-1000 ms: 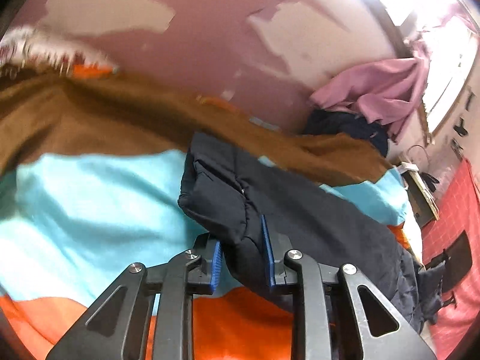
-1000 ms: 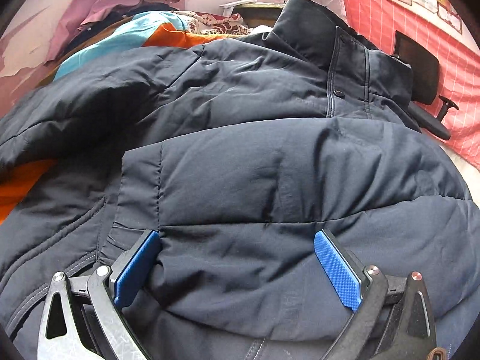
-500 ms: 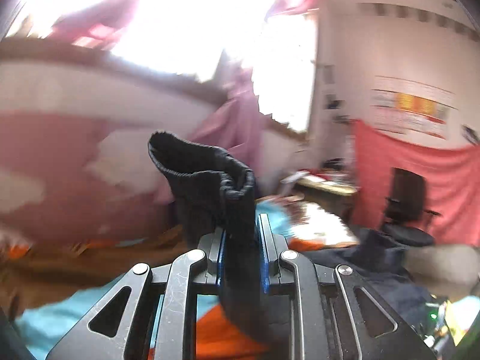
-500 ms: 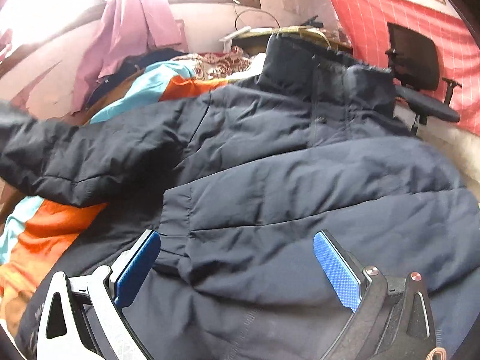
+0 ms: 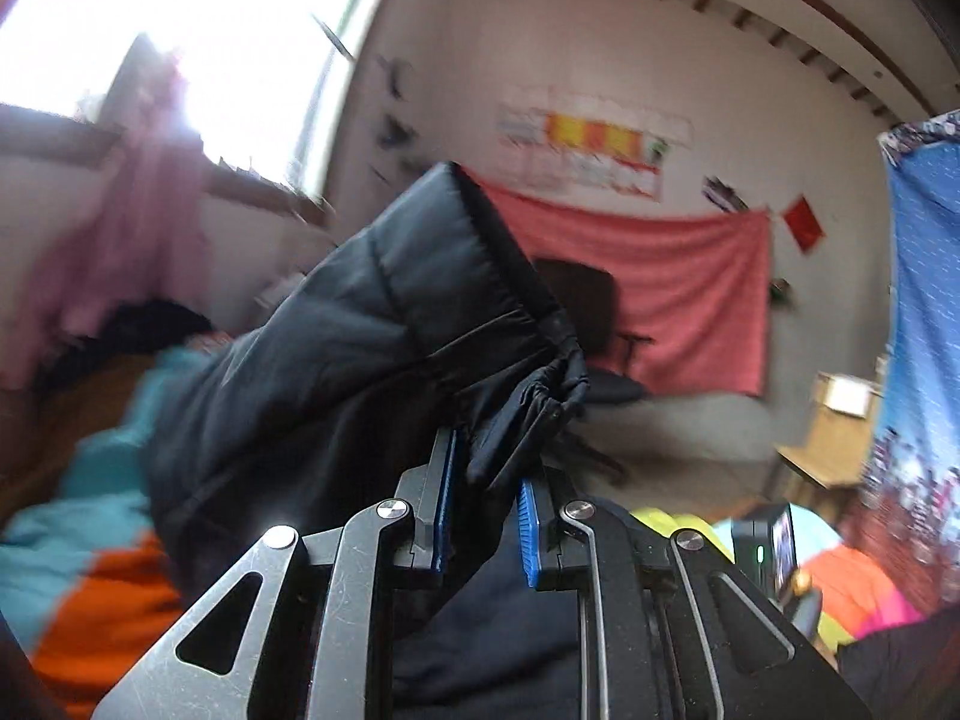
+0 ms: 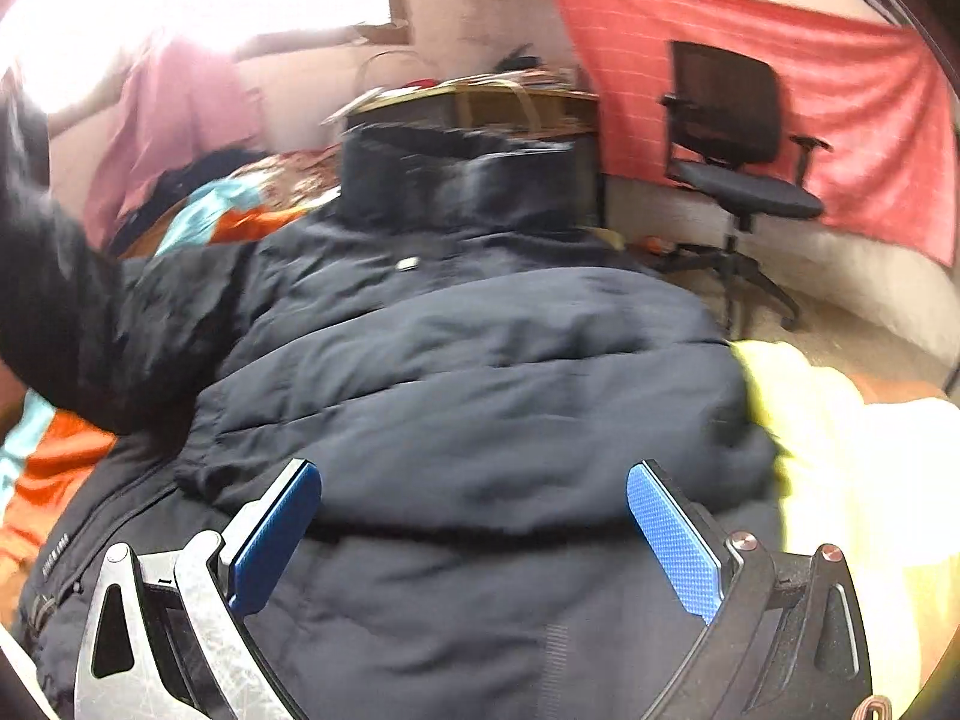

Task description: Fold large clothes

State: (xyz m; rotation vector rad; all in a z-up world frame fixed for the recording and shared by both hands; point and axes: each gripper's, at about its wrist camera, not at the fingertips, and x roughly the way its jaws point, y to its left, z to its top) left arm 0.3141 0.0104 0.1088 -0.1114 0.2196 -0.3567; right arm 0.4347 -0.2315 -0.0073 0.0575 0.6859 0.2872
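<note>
Dark navy quilted puffer jacket (image 6: 480, 372), spread over a bed with an orange and turquoise cover (image 6: 54, 468); collar standing up at the far end, a small silver snap below it; body filling most of the right wrist view. Jacket's sleeve (image 5: 372, 324), with gathered elastic cuff, lifted off the bed and pointing up towards the room; cuff edge pinched between the blue pads of the left gripper (image 5: 485, 525), jaws closed narrowly on the fabric. Right gripper (image 6: 474, 534) low over the jacket's lower body, jaws spread wide, blue pads (image 6: 678, 546) well apart with nothing between them; whether touching the cloth, impossible to tell. Yellow fabric (image 6: 828, 468) just beside the jacket on the right. Behind, a black mesh office chair (image 6: 738, 138) in front of a red cloth on the wall (image 6: 840, 48); pink garment (image 6: 174, 108) hanging below a bright window; much of both views blurred.
</note>
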